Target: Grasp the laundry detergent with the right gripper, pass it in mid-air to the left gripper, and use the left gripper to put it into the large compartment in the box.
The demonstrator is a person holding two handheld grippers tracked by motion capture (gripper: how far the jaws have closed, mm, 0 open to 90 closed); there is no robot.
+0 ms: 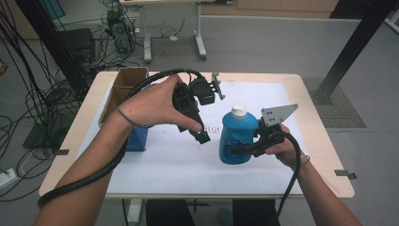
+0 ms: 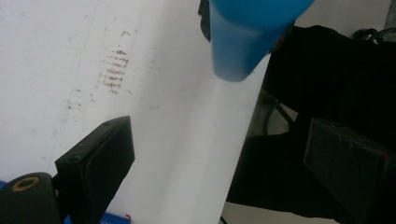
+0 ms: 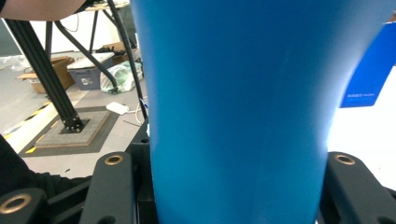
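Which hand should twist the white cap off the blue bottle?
The left. The right hand-held gripper is already clamped around the bottle, steadying it. The left hand-held gripper is open, holds nothing, and hangs beside the cap, so it looks free to reach it.

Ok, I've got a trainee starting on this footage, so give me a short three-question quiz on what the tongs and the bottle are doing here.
1. True or false: the right tongs are closed around the blue bottle.
2. Which state are the left tongs in? A) open, holding nothing B) shut on the bottle's white cap C) shut on the cardboard box
3. Fill in: the bottle stands upright on the ____ sheet covering the table.

Key: 1 true, the bottle sits between both jaws in the right gripper view. 2 A, the left gripper view shows bare sheet between its jaws. 3 white.
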